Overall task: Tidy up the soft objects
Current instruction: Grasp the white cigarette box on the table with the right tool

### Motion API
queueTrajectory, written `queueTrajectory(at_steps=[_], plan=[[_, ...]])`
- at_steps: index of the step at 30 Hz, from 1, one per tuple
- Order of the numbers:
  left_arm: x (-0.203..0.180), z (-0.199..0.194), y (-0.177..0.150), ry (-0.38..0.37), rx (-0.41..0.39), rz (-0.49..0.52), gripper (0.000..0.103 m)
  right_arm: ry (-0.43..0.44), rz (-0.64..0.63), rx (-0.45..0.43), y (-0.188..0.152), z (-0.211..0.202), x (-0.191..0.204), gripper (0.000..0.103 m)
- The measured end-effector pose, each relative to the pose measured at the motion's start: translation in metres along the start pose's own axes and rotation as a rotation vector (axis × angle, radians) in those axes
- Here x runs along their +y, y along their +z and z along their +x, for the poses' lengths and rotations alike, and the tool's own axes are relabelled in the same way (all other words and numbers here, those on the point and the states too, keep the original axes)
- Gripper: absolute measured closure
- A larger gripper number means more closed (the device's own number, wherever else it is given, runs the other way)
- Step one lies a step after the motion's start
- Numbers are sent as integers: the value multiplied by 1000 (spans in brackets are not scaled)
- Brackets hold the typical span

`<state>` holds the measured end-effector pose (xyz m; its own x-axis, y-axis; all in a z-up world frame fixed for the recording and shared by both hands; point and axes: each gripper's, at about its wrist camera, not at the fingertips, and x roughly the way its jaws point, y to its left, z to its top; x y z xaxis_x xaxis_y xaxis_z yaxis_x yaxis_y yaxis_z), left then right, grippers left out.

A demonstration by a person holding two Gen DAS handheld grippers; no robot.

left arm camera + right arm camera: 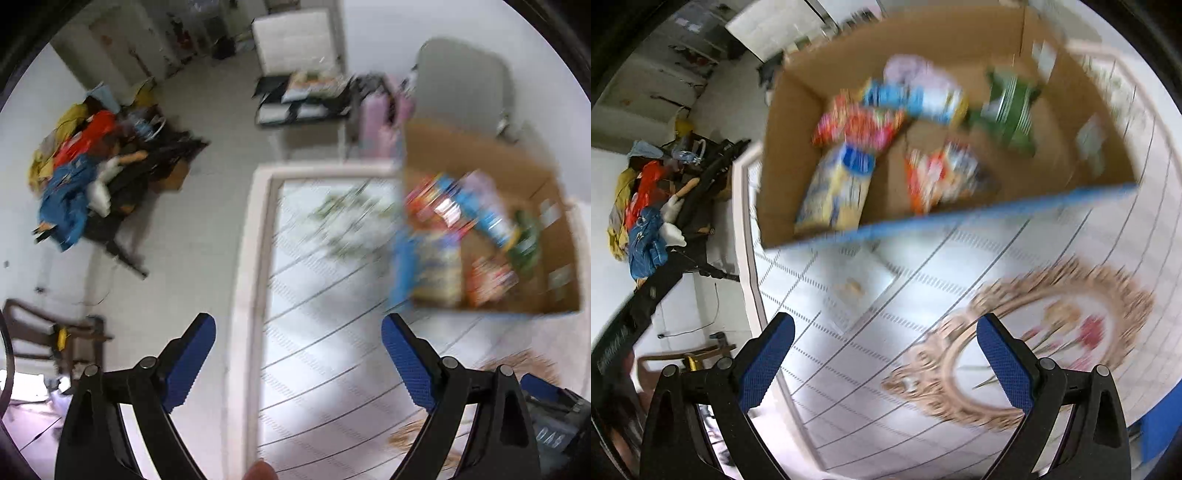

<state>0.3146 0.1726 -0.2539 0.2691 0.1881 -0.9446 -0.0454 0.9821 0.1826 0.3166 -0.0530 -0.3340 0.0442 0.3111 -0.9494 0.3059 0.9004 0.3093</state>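
A cardboard box (1071, 173) stands on the white table and holds several soft snack packets: a yellow and blue one (836, 188), a red one (860, 125), an orange one (945, 177) and a green one (1012, 109). The box also shows in the left wrist view (480, 155), at the right. My left gripper (299, 354) is open and empty above the table's left edge. My right gripper (886, 354) is open and empty above the table, short of the box. A flat white packet (860, 288) lies on the table in front of the box. Both views are blurred.
The table (258, 258) has a white cloth with grey lines and a gold floral ring print (1052, 332). A pile of clothes (74, 170) lies on the floor at the left. A white chair (295, 44) with clutter stands behind the table.
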Motion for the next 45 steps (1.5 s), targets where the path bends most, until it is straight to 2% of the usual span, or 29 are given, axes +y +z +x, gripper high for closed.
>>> queueTrajectory(at_steps=[2,5,8,10,15,20,23,28,31,34,36,40,42,43,44,45], plan=[[7,25,-11,22,53,-1,11,6,44,50,-3,31,6,3],[16,68,-26,18,149,-13,11,-24,102,72,-3,70,14,3],[25,112,-40,-64,257,-41,11,-63,147,84,-1,100,21,8],[27,129,-47,-73,295,-53,11,-79,163,109,0,120,27,11],[30,155,-56,-72,327,-48,11,-197,188,46,-5,134,41,12],[34,163,-61,-83,342,-59,11,-295,193,32,-17,147,52,12],[36,166,-64,-87,352,-58,11,-324,174,34,-24,154,56,12],[33,160,-71,-100,352,-46,11,-394,37,57,-41,153,53,16],[28,151,-74,-126,349,-42,11,-389,12,86,-57,147,33,16],[19,141,-77,-158,342,-43,11,-302,54,110,-68,137,10,16],[13,137,-78,-183,342,-48,11,-251,68,94,-70,133,2,14],[-2,135,-76,-204,352,-42,11,-284,8,64,-74,130,10,14],[-7,133,-75,-207,355,-39,11,-318,-24,51,-79,130,18,21],[-10,131,-75,-206,355,-34,11,-351,-47,41,-80,130,25,26],[-17,127,-75,-205,354,-29,11,-363,-67,34,-79,134,35,36],[-21,124,-75,-206,349,-22,11,-351,-95,40,-85,133,39,39]])
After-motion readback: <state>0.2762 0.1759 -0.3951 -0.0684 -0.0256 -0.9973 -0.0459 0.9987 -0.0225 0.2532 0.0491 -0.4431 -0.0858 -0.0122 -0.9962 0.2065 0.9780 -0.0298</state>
